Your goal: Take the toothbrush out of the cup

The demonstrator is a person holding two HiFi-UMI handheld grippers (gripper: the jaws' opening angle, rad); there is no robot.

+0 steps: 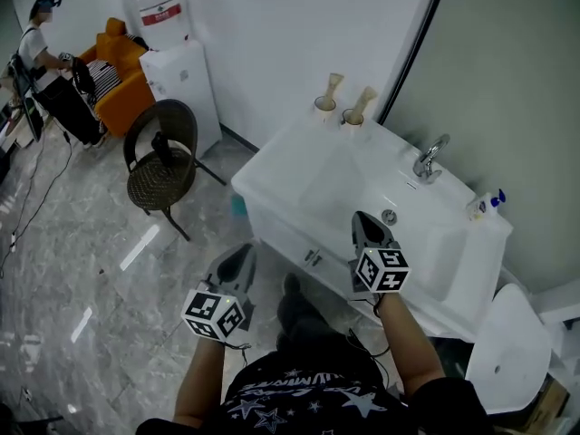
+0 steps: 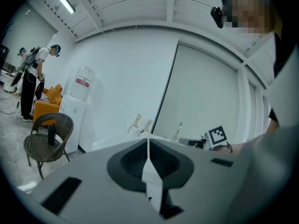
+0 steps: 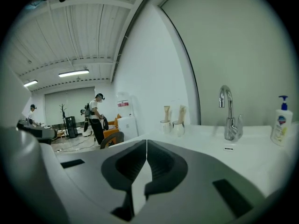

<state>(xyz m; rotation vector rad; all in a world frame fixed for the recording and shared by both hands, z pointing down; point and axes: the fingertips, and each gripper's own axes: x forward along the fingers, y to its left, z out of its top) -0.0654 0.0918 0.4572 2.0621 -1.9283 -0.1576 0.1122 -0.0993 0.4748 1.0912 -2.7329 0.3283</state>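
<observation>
You had left gripper (image 1: 241, 257) and right gripper (image 1: 364, 223) pinched closed and empty, since the cups (image 1: 325, 108) holding toothbrushes (image 1: 334, 83) sat across the sink (image 1: 294, 166).

White washbasin (image 1: 288, 169), cup (image 1: 325, 108) beside second cup (image 1: 352, 118) at back edge, faucet (image 1: 430, 159), soap bottle (image 1: 484, 204)

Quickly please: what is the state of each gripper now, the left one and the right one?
Left gripper: jaws closed, holding nothing.
Right gripper: jaws closed, holding nothing.
</observation>
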